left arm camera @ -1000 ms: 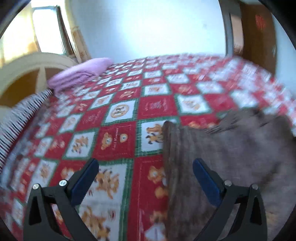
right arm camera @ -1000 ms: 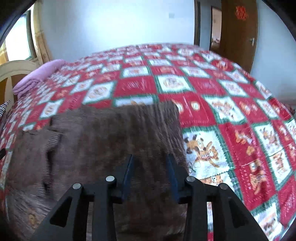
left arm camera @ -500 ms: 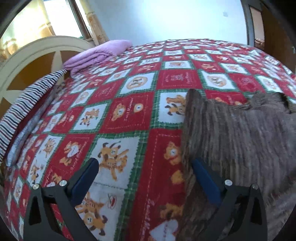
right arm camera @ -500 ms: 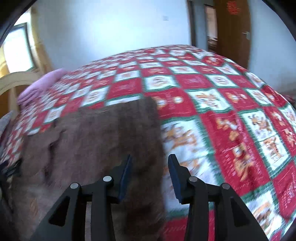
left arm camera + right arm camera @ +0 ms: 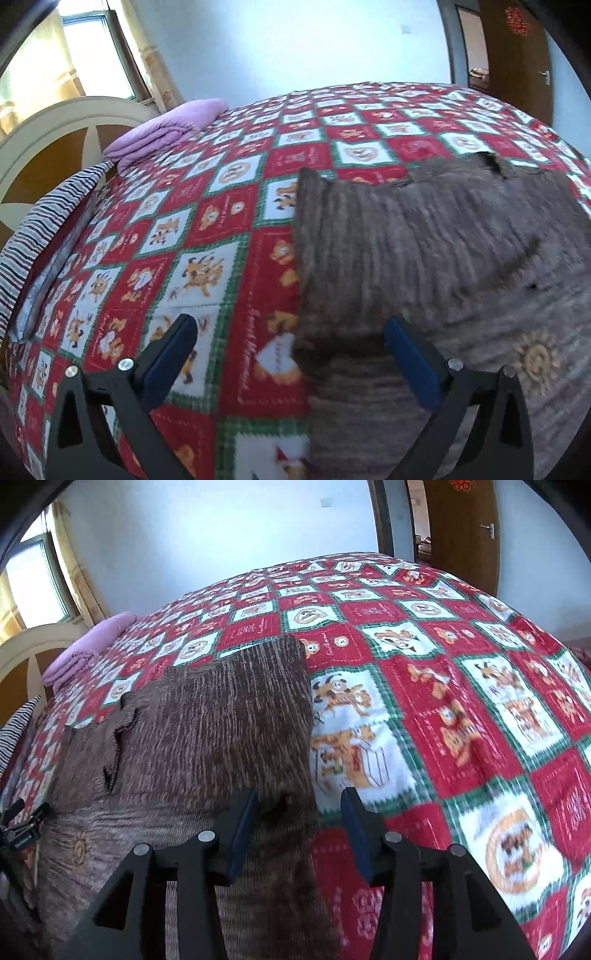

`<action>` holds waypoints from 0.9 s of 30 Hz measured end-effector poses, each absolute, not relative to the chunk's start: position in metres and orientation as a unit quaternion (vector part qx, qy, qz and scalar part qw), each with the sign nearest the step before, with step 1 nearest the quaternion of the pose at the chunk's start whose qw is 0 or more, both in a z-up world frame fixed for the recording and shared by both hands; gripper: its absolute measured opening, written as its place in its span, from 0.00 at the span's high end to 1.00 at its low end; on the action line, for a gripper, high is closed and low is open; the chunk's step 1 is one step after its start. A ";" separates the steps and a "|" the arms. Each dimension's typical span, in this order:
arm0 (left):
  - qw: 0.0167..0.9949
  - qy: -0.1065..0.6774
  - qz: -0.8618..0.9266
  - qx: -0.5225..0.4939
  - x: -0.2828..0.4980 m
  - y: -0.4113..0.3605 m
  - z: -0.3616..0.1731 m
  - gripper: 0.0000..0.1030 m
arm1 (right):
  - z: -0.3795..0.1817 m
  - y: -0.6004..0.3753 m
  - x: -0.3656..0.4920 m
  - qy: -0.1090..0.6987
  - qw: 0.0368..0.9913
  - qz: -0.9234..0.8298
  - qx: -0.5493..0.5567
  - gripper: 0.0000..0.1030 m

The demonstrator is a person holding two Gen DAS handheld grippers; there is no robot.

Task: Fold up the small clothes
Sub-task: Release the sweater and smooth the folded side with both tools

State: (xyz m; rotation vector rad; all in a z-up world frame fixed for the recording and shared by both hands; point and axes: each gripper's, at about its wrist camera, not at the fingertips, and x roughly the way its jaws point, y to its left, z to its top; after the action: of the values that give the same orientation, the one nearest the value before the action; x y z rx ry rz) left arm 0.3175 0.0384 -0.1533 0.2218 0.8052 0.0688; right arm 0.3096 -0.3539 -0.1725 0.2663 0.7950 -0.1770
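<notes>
A small brown knitted garment [image 5: 424, 251] lies flat on the red patterned bedspread, partly folded over itself; a small sun motif [image 5: 535, 356] shows on its near part. My left gripper [image 5: 291, 350] is open and empty, straddling the garment's left edge just above it. In the right wrist view the garment [image 5: 207, 731] fills the left half. My right gripper [image 5: 299, 823] is open and empty, straddling the garment's right edge. The left gripper [image 5: 22, 827] shows at the far left of that view.
The bedspread [image 5: 229, 206] covers the whole bed. A folded purple blanket [image 5: 166, 129] lies at the far left near the headboard [image 5: 55, 147]. A striped pillow [image 5: 40, 229] lies along the left edge. A wooden door [image 5: 461, 528] stands beyond the bed's far right corner.
My right gripper's jaws have opened wider and it has shifted right to the garment's right edge. My left gripper stayed open and tilted to look further across the bed.
</notes>
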 end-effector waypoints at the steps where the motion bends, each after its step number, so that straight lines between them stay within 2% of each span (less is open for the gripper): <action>1: 0.915 0.389 0.029 0.107 0.314 0.036 -0.151 0.00 | -0.172 -0.353 0.305 0.385 0.910 -0.085 0.128 0.53; 27: 0.929 0.356 -0.034 0.096 0.219 0.025 -0.120 0.00 | -0.173 -0.282 0.233 0.405 0.911 -0.015 0.079 0.51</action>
State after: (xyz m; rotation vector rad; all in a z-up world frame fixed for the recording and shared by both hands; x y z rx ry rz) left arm 0.2185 0.0251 -0.1202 0.1964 0.7295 -0.0690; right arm 0.2329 -0.2823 -0.1734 0.1630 0.8343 -0.0312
